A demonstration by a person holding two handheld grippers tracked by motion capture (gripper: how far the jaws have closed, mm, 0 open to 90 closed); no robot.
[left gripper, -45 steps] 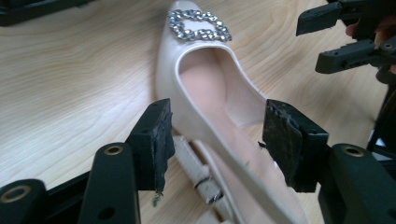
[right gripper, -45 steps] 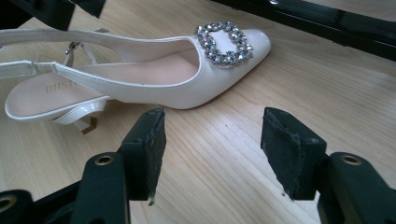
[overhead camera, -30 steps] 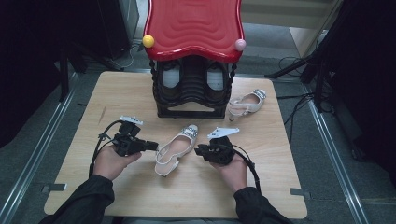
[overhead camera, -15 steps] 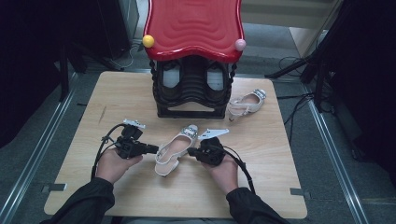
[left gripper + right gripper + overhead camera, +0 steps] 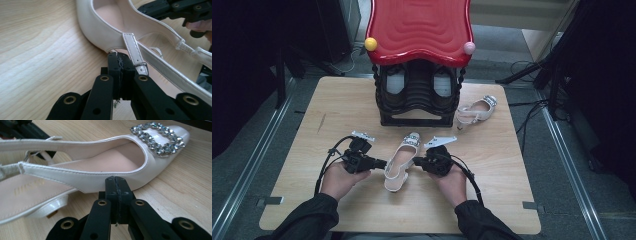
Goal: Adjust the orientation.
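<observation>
Left gripper: jaws together, nothing between them; tips against the shoe's side, at the strap buckle.
Right gripper: jaws together and empty, having just been closing; tips against the shoe's opposite side.
Shoe: white slingback lying flat on the table, between the two grippers, jewelled toe pointing away from the hands, heel nearest the person.
Second shoe: well beyond the right gripper, off to its outer side, beside the rack.
Rack: black, red-topped, straight ahead of both grippers, well apart from them.
Hands: each wrapped round its gripper's body.
</observation>
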